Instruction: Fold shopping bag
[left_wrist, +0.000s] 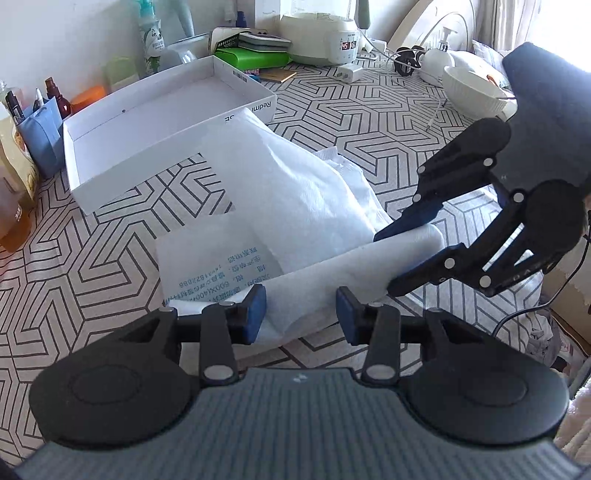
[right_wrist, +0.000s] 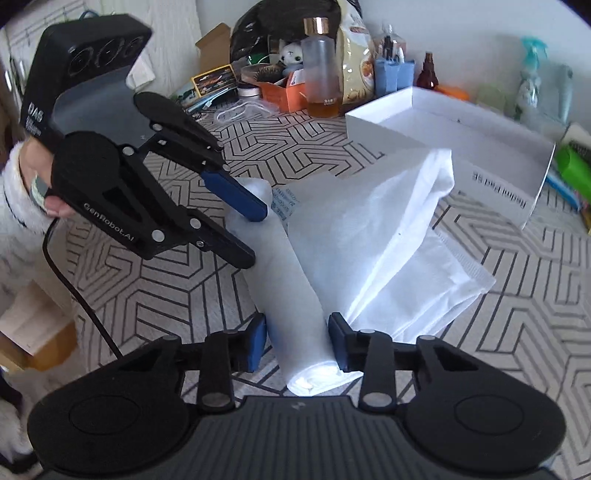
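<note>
A white non-woven shopping bag (left_wrist: 295, 192) lies on the patterned tabletop, partly rolled into a tube (right_wrist: 291, 295) along its near edge, with the loose part (right_wrist: 388, 236) spread toward the white box. My left gripper (left_wrist: 300, 314) has its jaws on either side of one end of the roll. It also shows in the right wrist view (right_wrist: 255, 236). My right gripper (right_wrist: 297, 341) has its jaws on either side of the other end. It also shows in the left wrist view (left_wrist: 384, 262). Both sets of jaws stand apart around the roll.
An open white box (left_wrist: 155, 122) stands behind the bag. Bottles (right_wrist: 321, 70), a blue holder (left_wrist: 40, 133), a rice cooker (left_wrist: 321, 37), a white bowl (left_wrist: 472, 92) and a green case (left_wrist: 251, 57) crowd the table's far side. Cables trail off the right edge.
</note>
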